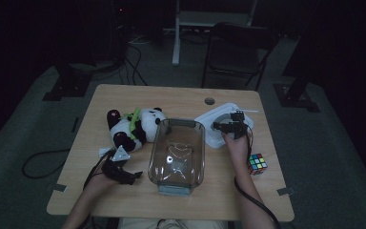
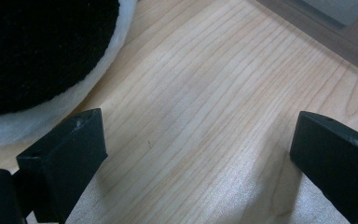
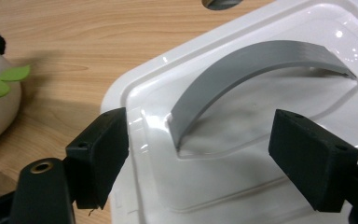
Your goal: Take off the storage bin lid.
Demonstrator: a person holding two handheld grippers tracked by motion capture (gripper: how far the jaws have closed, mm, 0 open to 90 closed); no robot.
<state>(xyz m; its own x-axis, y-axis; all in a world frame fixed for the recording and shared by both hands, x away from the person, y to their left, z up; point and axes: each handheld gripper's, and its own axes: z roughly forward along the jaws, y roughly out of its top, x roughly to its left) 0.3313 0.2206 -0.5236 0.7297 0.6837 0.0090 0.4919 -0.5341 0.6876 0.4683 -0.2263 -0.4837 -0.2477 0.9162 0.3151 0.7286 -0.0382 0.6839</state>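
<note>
- The white lid (image 1: 218,125) lies flat on the table (image 1: 181,98), at about three o'clock from the clear container (image 1: 177,151) and just beside its far right corner, grey handle (image 3: 242,70) up, so I can come at that arch from above.
- My right gripper (image 1: 232,123) hangs over the lid with its jaws wide; in the right gripper view the handle runs up between them, but neither pad touches it.
- I judge the lid is simply set aside there, leaving the container open for filling.
- My left gripper (image 1: 124,175) rests low at about eight o'clock from the container, jaws wide over bare wood, holding nothing; it waits beside the plush panda (image 1: 132,125), whose black-and-white fur edges the left gripper view.
- The panda lies at nine o'clock from the container, within easy reach of my left hand.
- A puzzle cube (image 1: 257,163) sits at about four o'clock, near my right forearm; the room is dim, so its exact tilt I cannot tell.
</note>
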